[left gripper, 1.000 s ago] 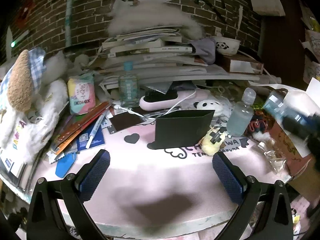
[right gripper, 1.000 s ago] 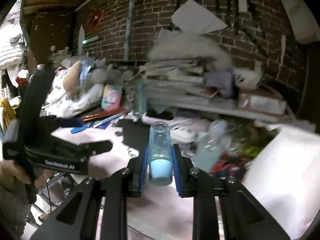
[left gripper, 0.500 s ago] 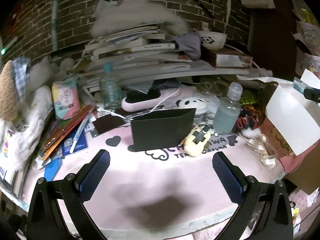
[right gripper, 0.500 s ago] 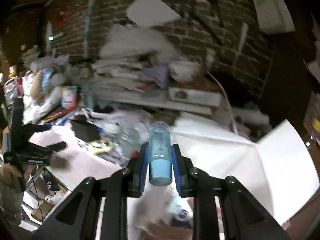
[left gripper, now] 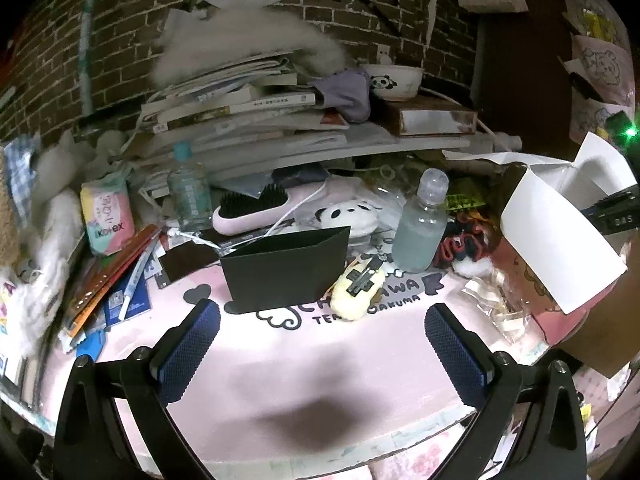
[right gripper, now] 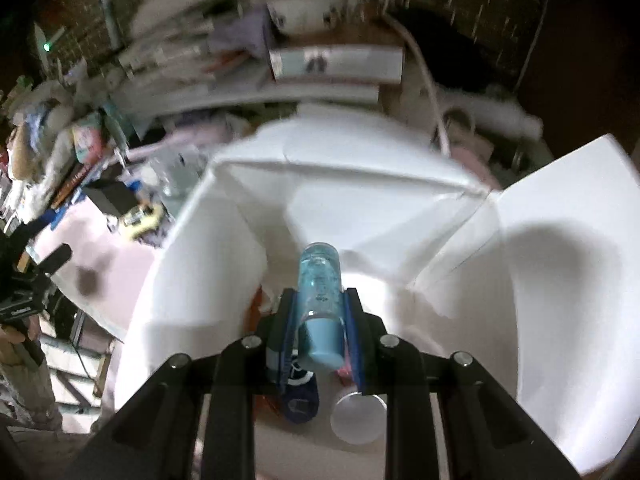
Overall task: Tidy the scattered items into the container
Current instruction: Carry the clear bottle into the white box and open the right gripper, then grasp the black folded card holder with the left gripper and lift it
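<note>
Right wrist view: right gripper (right gripper: 318,330) tilts blue bottle (right gripper: 320,280) over white box (right gripper: 560,240).

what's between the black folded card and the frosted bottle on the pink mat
In the left wrist view, a small yellow plush with a black clip on it lies between the black folded card and the frosted bottle.

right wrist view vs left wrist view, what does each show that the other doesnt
Only the right wrist view shows the blue bottle clamped in the right gripper above the inside of the white box, with items already lying inside.

Only the left wrist view shows the open left gripper, the frosted bottle, hairbrush and panda bowl sharply.

Both show the black stand and book pile.
</note>
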The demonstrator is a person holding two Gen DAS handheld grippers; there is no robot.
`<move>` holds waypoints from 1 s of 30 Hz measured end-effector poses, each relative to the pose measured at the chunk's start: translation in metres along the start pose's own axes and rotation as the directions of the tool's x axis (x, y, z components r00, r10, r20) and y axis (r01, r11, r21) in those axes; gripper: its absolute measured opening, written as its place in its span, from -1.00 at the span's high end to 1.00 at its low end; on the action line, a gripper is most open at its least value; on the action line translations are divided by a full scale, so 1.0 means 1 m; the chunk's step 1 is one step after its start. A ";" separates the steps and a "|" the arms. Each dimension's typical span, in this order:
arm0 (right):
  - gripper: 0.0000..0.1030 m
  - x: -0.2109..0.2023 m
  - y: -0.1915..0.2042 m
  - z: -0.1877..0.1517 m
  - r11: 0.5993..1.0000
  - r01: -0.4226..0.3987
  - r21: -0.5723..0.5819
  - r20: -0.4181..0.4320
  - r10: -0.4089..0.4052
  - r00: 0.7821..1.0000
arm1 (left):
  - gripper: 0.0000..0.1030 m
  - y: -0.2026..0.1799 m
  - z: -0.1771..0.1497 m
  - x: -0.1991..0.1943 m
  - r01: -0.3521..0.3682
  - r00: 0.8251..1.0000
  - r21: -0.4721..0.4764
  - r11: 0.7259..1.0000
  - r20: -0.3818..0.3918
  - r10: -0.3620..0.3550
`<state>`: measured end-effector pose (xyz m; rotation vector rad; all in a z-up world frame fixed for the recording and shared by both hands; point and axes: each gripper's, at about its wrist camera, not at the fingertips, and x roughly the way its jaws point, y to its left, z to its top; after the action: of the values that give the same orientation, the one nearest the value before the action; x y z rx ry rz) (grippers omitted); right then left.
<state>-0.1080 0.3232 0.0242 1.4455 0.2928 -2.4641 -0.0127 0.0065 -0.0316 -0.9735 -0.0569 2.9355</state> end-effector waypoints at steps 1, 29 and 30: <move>0.60 0.005 0.000 0.001 1.000 -0.001 -0.003 -0.023 0.001 1.000 | -0.99 -0.001 0.000 0.000 -0.002 1.000 0.003 1.000 -0.002 0.002; 0.36 0.013 0.017 0.004 0.991 0.041 -0.124 -0.165 -0.062 0.984 | -0.98 0.038 0.003 0.034 -0.012 1.000 0.026 1.000 0.021 0.011; 0.34 0.005 0.019 0.005 0.992 0.034 -0.120 -0.126 -0.050 0.991 | -0.98 0.041 0.005 0.036 -0.001 1.000 0.037 0.999 0.024 0.000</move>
<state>-0.1083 0.3029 0.0219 1.5662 0.4912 -2.3459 -0.0464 -0.0321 -0.0513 -0.9331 -0.0027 2.9378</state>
